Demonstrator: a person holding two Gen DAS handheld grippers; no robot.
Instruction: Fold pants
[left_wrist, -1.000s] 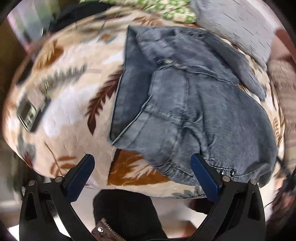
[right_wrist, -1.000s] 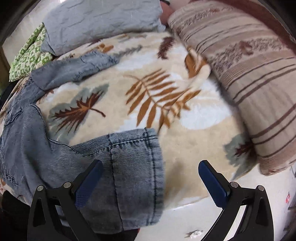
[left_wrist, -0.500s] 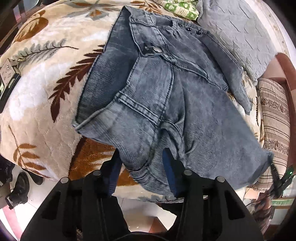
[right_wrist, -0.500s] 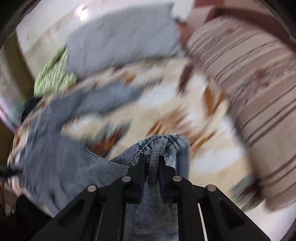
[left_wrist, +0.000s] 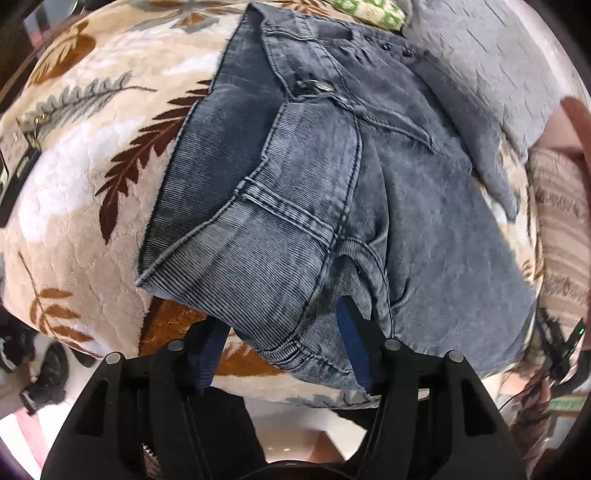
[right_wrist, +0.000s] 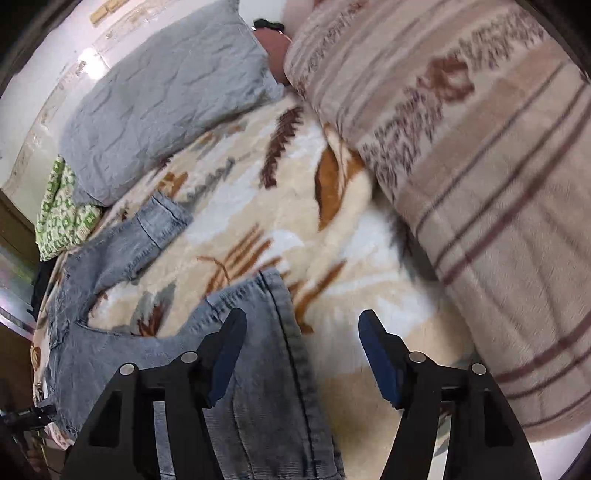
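Note:
Grey-blue denim pants (left_wrist: 332, 192) lie crumpled on a leaf-patterned blanket (left_wrist: 74, 206) on a bed. In the left wrist view my left gripper (left_wrist: 280, 343) is part-open, its blue pads either side of a bunched fold at the pants' near edge, not clamped. In the right wrist view my right gripper (right_wrist: 299, 354) is open and empty over the near leg's hem (right_wrist: 269, 332). The left pad overlaps the denim. The other leg (right_wrist: 147, 236) stretches away to the left.
A grey pillow (right_wrist: 162, 96) and a green patterned cloth (right_wrist: 62, 218) lie at the far side. A rolled striped blanket (right_wrist: 480, 184) lies on the right. A dark device (left_wrist: 14, 177) lies at the bed's left edge. Shoes (left_wrist: 44, 373) stand on the floor below.
Both grippers shut on the denim half a second ago. Both have opened since; the right one has let the leg hem drop flat on the blanket.

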